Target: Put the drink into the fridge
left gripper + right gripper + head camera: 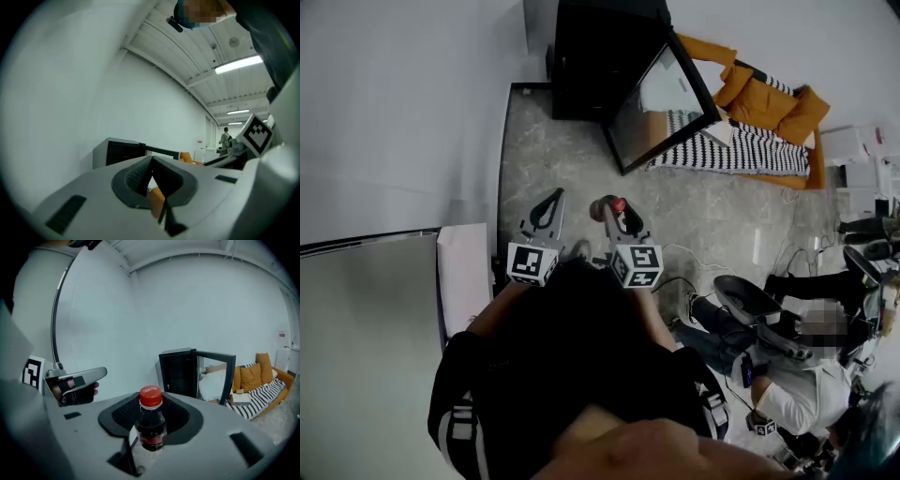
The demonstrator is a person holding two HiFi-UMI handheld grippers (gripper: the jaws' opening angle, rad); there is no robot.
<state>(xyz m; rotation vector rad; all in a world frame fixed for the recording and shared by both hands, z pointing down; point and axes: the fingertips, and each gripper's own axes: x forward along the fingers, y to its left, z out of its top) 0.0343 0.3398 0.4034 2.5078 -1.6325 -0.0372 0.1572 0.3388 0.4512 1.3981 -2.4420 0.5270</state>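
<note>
A red-capped, dark drink bottle is pinched by the right gripper. The left gripper is seemingly pressed together. The fridge is seen open, well apart.

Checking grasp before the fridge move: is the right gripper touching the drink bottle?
Touching. The right gripper view shows the right gripper clamped on the drink bottle, pinching its body from both sides below the cap.

The fridge stands at the far end of the floor, against the wall, with its door swung open to the right. A sofa lies to the right of the fridge, behind the door. Nearer, well apart from the fridge, the left gripper and right gripper sit side by side. The drink is between the right gripper's jaws. A seated person is at the floor's right edge.
</note>
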